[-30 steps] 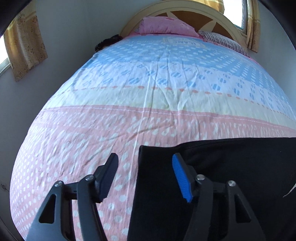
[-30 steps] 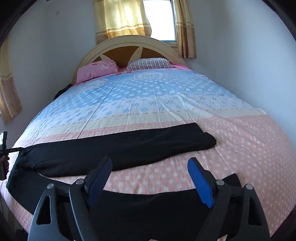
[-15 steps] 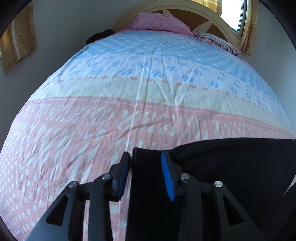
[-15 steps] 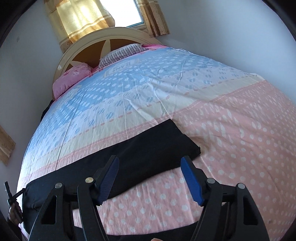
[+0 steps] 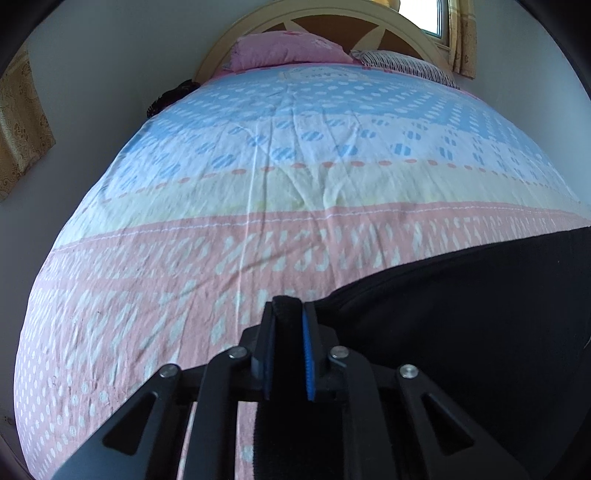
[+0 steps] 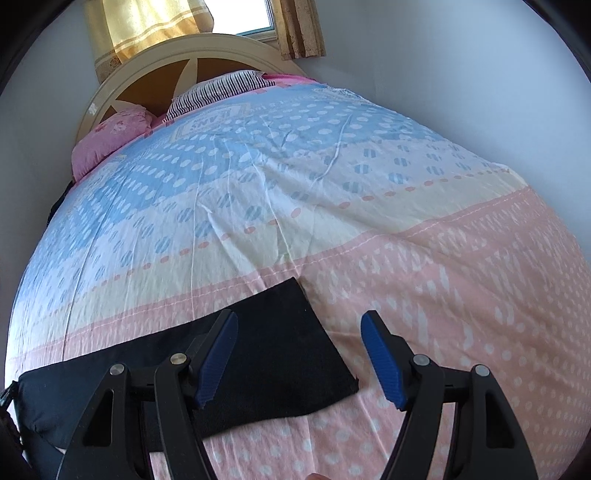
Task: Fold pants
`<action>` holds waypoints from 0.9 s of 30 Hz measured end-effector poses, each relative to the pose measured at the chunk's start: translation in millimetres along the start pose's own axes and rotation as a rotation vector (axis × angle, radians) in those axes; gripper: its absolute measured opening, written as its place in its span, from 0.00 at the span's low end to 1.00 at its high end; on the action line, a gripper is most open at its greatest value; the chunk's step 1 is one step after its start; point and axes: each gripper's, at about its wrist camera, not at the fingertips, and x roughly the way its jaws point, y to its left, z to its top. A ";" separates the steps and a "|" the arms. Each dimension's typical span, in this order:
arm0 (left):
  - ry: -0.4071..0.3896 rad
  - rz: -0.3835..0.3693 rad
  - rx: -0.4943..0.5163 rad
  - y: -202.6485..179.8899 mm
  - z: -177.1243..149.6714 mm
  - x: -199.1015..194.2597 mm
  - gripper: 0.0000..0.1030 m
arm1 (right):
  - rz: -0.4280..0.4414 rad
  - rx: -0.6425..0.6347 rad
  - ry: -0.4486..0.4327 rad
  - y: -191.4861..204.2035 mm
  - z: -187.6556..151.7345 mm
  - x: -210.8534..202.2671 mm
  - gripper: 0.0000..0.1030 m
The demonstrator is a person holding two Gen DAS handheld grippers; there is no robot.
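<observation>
In the left wrist view, the left gripper (image 5: pixel 289 325) is closed tightly on a thick edge of the black pants (image 5: pixel 480 314). This edge looks like the waistband corner, though I cannot be sure. The cloth fills the narrow gap between the two pads, and the rest of the garment spreads to the right over the pink part of the bedsheet (image 5: pixel 184 277). Far behind, a pink pillow (image 5: pixel 284 50) and a striped pillow (image 5: pixel 402 61) lie against the headboard (image 5: pixel 332 14).

In the right wrist view, the right gripper (image 6: pixel 299 350) stands wide open and holds nothing. Its fingers hover above the end of one trouser leg of the pants (image 6: pixel 280 350), which lies flat on the sheet. The left pad (image 6: pixel 218 354) is over the black fabric, and the right pad is over the pink sheet just beside the hem.

I judge that the step in hand is taking hold of both ends before the first fold. One end is already gripped. The next move probably asks the right gripper to go down to the hem corner, close on it, and then both ends can be lifted and carried together without letting the cloth slide.
</observation>
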 end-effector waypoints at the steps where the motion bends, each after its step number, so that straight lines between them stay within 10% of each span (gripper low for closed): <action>1: 0.000 0.002 0.000 -0.5 -0.6 0.4 0.13 | 0.009 0.004 0.014 0.6 4.3 6.7 0.68; 10: -0.002 0.011 0.004 -3.9 -1.4 4.6 0.13 | 0.027 -0.007 0.146 13.4 20.5 76.2 0.68; 13: -0.002 -0.003 -0.008 -1.4 -1.6 5.9 0.13 | -0.027 -0.078 0.198 22.5 15.0 99.5 0.54; 17: 0.000 -0.017 -0.028 1.1 -0.8 5.8 0.12 | 0.022 -0.061 0.167 22.6 17.1 95.3 0.17; 27: -0.141 -0.108 -0.113 11.5 1.2 -42.4 0.11 | 0.131 -0.101 -0.053 17.1 2.4 8.4 0.11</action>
